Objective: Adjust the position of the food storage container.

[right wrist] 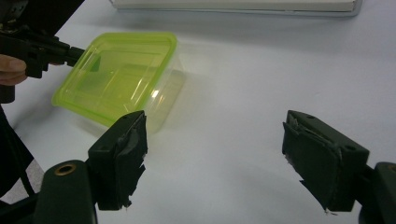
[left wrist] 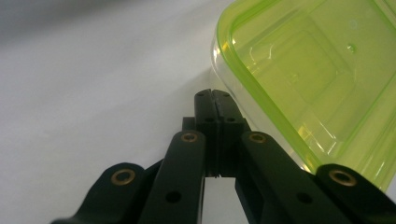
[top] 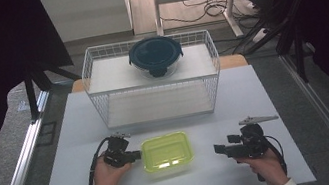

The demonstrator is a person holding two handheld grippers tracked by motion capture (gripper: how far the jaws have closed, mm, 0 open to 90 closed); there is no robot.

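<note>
A clear rectangular container with a yellow-green lid [top: 166, 152] sits on the white table [top: 254, 92] near its front edge. My left gripper [top: 137, 154] lies just left of it, jaws pressed together with nothing between them. In the left gripper view the shut tips [left wrist: 213, 94] rest beside the container's rim [left wrist: 261, 88], touching or nearly touching it. My right gripper [top: 221, 148] hovers to the container's right, apart from it and pointing toward it. Its jaws stand wide open in the right gripper view [right wrist: 215, 156], with the container [right wrist: 116, 74] and the left gripper [right wrist: 70, 52] beyond them.
A white wire rack [top: 99, 108] stands at the back of the table, with a round container under a dark blue lid [top: 154, 54] on its top shelf. Bare table lies between the rack and the green container. Dark stands flank the table.
</note>
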